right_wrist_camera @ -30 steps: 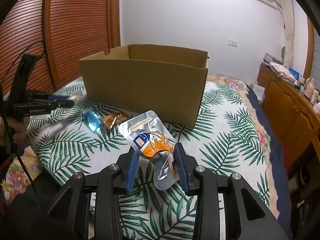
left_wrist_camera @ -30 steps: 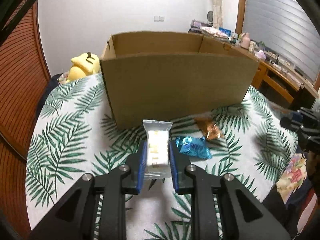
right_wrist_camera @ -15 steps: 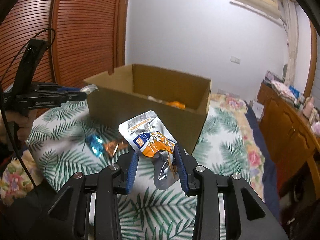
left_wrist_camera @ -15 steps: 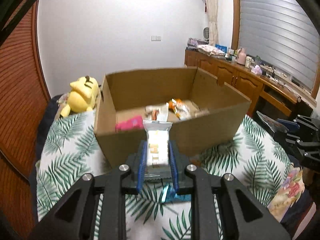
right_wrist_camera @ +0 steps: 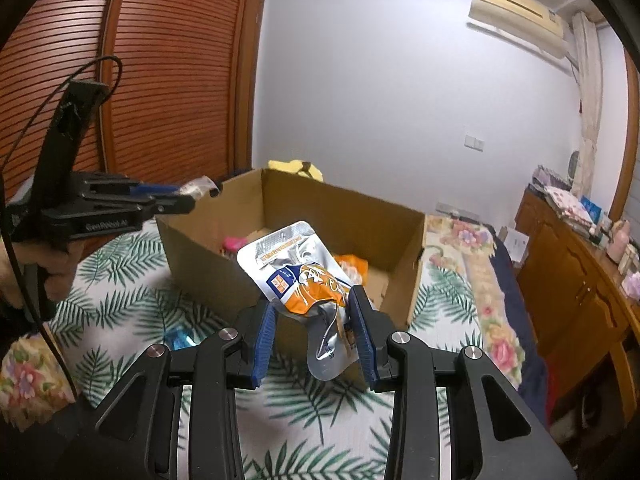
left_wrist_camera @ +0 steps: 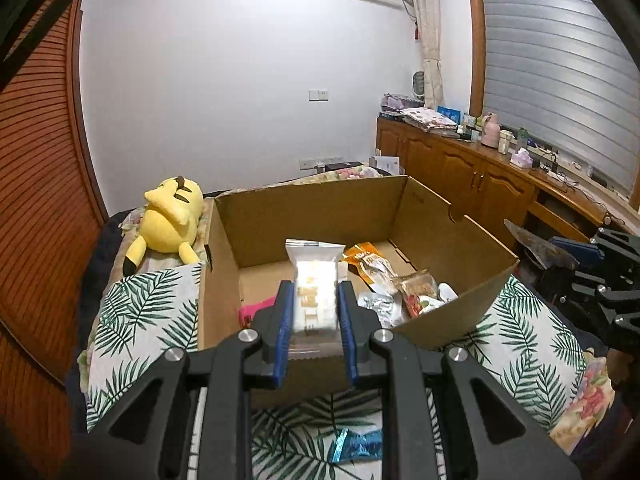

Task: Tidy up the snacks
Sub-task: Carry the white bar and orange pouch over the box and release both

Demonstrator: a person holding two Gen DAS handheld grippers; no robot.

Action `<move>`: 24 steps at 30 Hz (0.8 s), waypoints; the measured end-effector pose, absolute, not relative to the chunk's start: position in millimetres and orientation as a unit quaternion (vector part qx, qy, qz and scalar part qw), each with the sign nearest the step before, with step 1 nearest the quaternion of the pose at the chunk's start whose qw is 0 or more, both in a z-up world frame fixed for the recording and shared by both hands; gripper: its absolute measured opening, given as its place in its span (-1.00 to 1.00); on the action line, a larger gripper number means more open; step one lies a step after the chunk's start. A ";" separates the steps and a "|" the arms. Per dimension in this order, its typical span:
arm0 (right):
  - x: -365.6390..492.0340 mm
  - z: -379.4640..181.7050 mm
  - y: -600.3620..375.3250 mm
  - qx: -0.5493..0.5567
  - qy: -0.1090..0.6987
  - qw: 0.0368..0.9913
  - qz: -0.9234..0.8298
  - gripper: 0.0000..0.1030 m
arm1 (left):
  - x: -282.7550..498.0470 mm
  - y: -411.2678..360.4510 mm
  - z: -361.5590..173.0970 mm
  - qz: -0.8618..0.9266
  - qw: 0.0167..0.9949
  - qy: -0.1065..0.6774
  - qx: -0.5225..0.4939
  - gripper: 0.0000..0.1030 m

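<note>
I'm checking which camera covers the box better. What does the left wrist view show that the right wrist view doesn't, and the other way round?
Only the left wrist view shows the whole box floor with its pile of packets, the full yellow plush toy, and the white snack bar face-on in the left gripper.

Only the right wrist view shows the silver-and-orange pouch face-on in the right gripper, and the person's hand.

Both show the cardboard box, the pink packet inside it, the blue candy wrapper and the leaf-print cloth.
</note>
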State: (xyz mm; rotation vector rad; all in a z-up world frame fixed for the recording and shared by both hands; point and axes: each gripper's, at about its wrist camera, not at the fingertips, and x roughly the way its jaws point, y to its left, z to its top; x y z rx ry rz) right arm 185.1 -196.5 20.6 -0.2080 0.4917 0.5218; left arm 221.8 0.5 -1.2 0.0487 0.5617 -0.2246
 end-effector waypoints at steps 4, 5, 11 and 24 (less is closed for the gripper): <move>195.7 23.2 -185.0 -0.118 0.232 0.930 0.258 -0.32 | 235.7 0.0 -6.4 -0.110 0.953 0.279 0.026 -0.62; 198.1 23.4 -182.8 -0.120 0.230 0.930 0.258 -0.32 | 239.6 -0.3 -8.1 -0.111 0.953 0.281 0.026 -0.62; 222.7 16.8 -173.8 -0.124 0.231 0.928 0.264 -0.32 | 263.9 -1.9 -17.4 -0.116 0.950 0.288 0.029 -0.62; 265.7 -7.4 -162.0 -0.100 0.232 0.926 0.280 -0.32 | 299.0 0.6 -44.7 -0.127 0.942 0.310 0.014 -0.62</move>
